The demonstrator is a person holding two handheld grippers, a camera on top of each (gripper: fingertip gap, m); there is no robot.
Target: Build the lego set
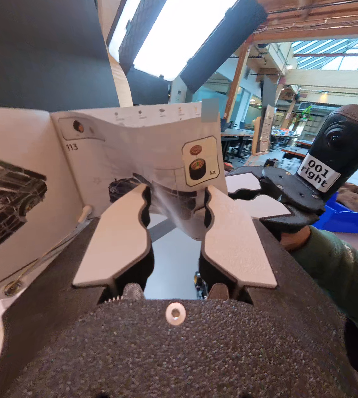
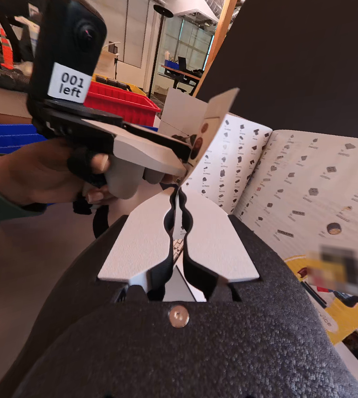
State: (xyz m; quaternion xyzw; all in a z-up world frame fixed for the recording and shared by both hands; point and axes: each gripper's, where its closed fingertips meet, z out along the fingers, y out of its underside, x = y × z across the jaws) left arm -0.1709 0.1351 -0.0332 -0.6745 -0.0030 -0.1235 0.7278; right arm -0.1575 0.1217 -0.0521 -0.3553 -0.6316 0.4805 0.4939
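Now the right gripper (image 2: 177, 193) pinches a white printed paper manual page (image 1: 143, 155) edge-on. Left gripper (image 1: 175, 193), jaws spread w/ page between, sits just beside it.

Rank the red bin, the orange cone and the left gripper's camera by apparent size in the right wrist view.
1. Camera, though nearness inflates it.
2. Red bin.
3. Orange cone, far off and partly cropped.

Behind the work we see a red bin (image 2: 122, 103) beside a blue bin (image 2: 5, 137), with an orange traffic cone (image 2: 6, 49) farther back. A bright ceiling light panel (image 1: 173, 34) hangs overhead, and wooden beams (image 1: 315, 23) span an open workspace with desks (image 1: 238, 133).
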